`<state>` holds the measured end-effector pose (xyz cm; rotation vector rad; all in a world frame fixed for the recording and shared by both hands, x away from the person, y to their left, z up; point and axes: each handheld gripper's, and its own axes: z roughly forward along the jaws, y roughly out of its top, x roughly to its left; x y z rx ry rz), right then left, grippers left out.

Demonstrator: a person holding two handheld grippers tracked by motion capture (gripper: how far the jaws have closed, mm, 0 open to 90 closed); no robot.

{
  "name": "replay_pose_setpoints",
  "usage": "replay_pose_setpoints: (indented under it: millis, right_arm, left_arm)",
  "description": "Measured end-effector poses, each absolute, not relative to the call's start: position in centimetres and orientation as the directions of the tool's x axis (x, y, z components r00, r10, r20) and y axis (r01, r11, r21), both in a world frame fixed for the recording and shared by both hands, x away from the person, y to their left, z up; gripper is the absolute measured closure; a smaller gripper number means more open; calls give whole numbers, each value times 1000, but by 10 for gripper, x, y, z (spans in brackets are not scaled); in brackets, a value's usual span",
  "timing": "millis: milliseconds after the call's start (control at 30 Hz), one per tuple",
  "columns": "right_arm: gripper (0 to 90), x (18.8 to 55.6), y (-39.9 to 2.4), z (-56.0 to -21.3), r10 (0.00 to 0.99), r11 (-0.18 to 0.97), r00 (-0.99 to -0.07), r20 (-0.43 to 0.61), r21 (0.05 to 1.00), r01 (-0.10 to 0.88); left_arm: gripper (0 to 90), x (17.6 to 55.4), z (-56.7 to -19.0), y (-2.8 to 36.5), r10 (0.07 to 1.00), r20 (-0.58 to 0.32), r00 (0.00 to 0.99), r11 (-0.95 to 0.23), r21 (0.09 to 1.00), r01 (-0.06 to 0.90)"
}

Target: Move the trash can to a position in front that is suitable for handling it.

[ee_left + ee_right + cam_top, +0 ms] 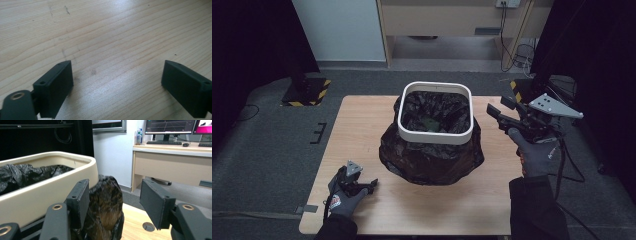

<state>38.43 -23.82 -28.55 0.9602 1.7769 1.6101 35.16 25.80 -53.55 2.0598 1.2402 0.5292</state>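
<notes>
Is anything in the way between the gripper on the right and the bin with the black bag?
No, nothing visible is. The right gripper hangs beside the bin with its jaws open and empty. In the right gripper view, the black bag bulging under the rim sits right ahead of the jaws.

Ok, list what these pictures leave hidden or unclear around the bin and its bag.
- Bin's lower body: high view, draped black bag covers it.
- Greenish item inside the bag: high view, too dark and small to identify.
- Bin's far end: right gripper view, cut off by the left edge.
</notes>
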Motion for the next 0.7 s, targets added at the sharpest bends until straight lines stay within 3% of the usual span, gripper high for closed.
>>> replay_pose_setpoints:
  millis: [700]
  right_arm:
    - [395, 411, -212, -250, 773, 56, -634, 40, 990, 131]
  left_arm:
    - [24, 353, -536, 253, 887, 2, 461, -328, 707, 627]
